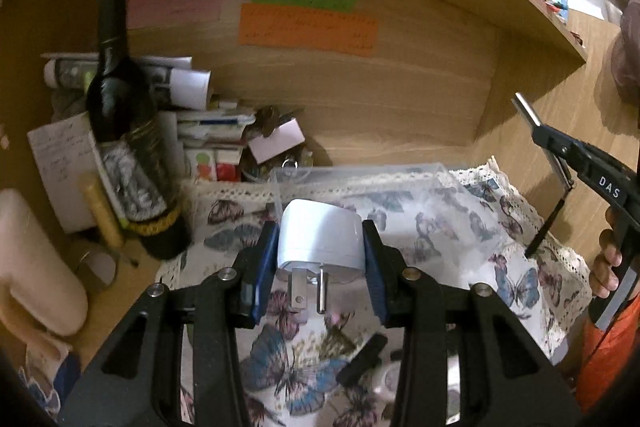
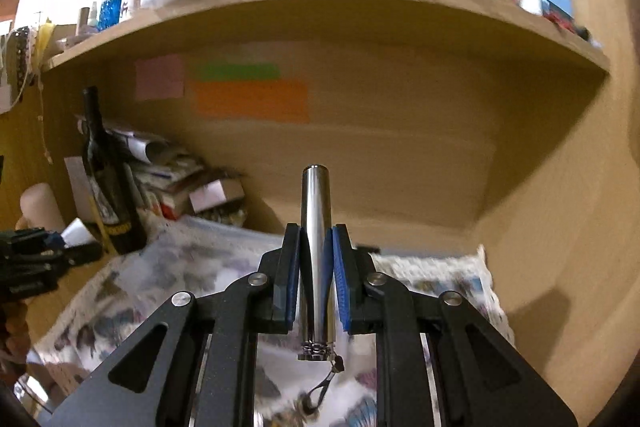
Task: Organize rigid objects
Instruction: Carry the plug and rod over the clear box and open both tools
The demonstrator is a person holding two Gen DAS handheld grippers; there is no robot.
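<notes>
We have the left gripper [image 1: 320, 247] pinching a white plug adapter [image 1: 320, 239] between its blue pads [image 1: 266, 267], metal prongs pointing back toward the camera. Just ahead of it sits a clear plastic box [image 1: 360, 179] on the butterfly-print cloth [image 1: 516, 283]. Off to its left a dark wine bottle [image 1: 128, 131] stands among piled papers, and below it a black oblong object [image 1: 362, 359] lies on the cloth. To its right we see the right gripper [image 2: 316, 267], which in its own view is clamped on a silver metal cylinder [image 2: 316, 247] standing upright, a small cord loop [image 2: 326, 383] dangling from its lower end. Ahead of it, coloured paper notes [image 2: 252, 101] are stuck to the wooden back panel [image 2: 400, 147]
</notes>
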